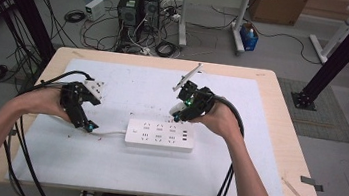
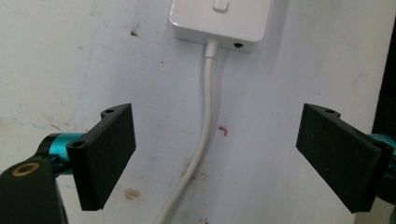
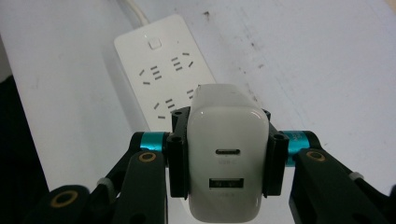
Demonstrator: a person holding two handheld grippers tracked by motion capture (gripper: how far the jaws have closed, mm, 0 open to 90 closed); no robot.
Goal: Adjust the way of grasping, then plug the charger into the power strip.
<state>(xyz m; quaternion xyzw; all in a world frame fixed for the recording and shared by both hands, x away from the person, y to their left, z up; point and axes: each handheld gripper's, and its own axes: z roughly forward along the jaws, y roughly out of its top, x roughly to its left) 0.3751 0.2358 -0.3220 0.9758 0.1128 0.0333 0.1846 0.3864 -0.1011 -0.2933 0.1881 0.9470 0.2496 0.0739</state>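
In the high view, a white power strip [image 1: 159, 135] lies on the white table mat [image 1: 256, 153], between both grippers. In the left gripper view, the left gripper [image 2: 215, 156] stands wide open astride the strip's cable [image 2: 205, 116]. In the right gripper view, the right gripper [image 3: 226, 154] clamps a white USB charger [image 3: 227, 154] above the strip's sockets

A wooden table [image 1: 278, 141] carries a white mat [image 1: 233, 181], where a power strip [image 1: 159, 135] lies.
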